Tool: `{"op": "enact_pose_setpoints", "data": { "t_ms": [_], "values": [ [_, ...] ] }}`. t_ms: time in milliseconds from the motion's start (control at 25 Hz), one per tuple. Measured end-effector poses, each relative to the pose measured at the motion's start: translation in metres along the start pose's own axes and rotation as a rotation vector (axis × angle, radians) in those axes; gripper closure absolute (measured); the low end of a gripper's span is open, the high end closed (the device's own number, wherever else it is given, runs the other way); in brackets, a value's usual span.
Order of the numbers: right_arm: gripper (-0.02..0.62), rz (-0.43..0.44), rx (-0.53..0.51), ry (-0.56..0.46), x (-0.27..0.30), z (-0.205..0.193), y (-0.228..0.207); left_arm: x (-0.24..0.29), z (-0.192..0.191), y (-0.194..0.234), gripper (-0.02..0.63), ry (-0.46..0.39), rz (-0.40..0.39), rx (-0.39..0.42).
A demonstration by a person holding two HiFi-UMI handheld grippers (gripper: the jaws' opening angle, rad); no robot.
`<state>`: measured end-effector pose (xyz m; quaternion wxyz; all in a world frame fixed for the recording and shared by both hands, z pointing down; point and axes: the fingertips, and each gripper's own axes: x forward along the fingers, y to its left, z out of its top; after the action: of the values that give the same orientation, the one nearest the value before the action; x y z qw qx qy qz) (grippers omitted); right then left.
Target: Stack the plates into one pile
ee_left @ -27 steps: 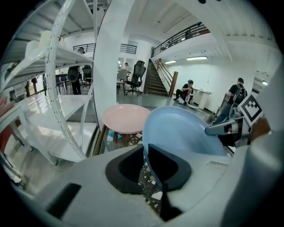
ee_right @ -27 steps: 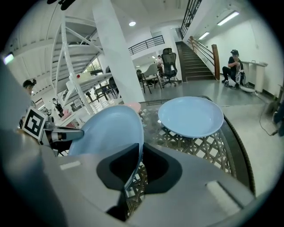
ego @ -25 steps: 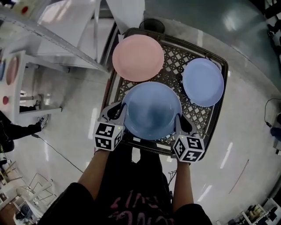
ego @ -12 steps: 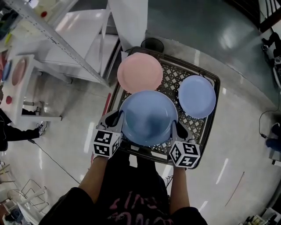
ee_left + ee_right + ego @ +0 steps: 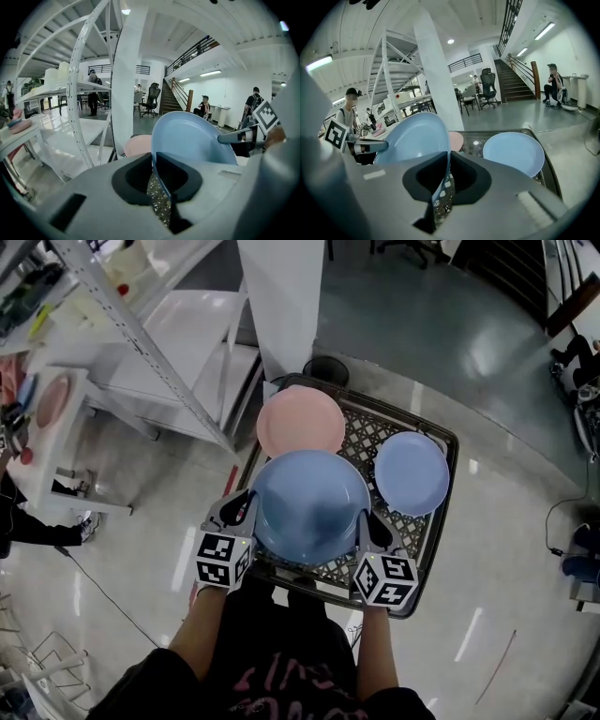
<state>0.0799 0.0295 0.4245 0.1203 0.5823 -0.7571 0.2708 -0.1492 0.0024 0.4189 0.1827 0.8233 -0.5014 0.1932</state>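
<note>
The left gripper (image 5: 246, 506) is clamped on the rim of the large blue plate (image 5: 311, 507) at the plate's 9 o'clock side; in the left gripper view its two dark jaws (image 5: 153, 171) pinch the thin edge between them. The right gripper (image 5: 367, 524) is closed on the same plate's rim at about 4 o'clock, and the right gripper view shows the edge squeezed between its jaws (image 5: 446, 176). The plate hangs between the two grippers, and in both gripper views it looks tilted, with the lattice of the mesh table (image 5: 361, 432) showing beneath its rim.

Outward from there, the pink plate (image 5: 301, 423) lies on the mesh at 12 o'clock of the held plate, and in the head view the blue rim overlaps its near edge. The small blue plate (image 5: 411, 472) lies flat on the mesh at 2 o'clock, apart from the pink one and just beside the large plate's edge.

Past the table, a white column (image 5: 281, 296) stands at 12 o'clock and white shelving (image 5: 141, 343) runs off towards 10 o'clock
</note>
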Motion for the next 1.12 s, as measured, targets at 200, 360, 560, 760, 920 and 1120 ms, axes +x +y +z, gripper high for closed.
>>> {"op": "enact_pose_setpoints", "data": {
  "t_ms": [200, 360, 560, 760, 920, 1120],
  "values": [
    [0.565, 0.015, -0.012, -0.011, -0.001, 0.01, 0.006, -0.007, 0.007, 0.003, 0.578, -0.015, 0.013, -0.003],
    [0.565, 0.021, -0.017, -0.005, 0.001, 0.01, 0.007, -0.007, 0.007, 0.004, 0.578, -0.013, 0.016, -0.008],
    [0.565, 0.023, -0.024, 0.006, 0.009, 0.013, 0.005, -0.001, 0.007, 0.008, 0.577, -0.006, 0.016, -0.018],
    [0.565, 0.022, -0.028, 0.024, 0.03, 0.02, 0.004, 0.015, 0.011, 0.021, 0.578, 0.006, 0.015, -0.037],
    [0.565, 0.021, -0.024, 0.037, 0.048, 0.021, 0.002, 0.029, 0.011, 0.031, 0.578, 0.016, 0.018, -0.044],
    [0.565, 0.024, -0.032, 0.042, 0.069, 0.027, 0.0, 0.047, 0.013, 0.044, 0.578, 0.02, 0.015, -0.053]
  ]
}}
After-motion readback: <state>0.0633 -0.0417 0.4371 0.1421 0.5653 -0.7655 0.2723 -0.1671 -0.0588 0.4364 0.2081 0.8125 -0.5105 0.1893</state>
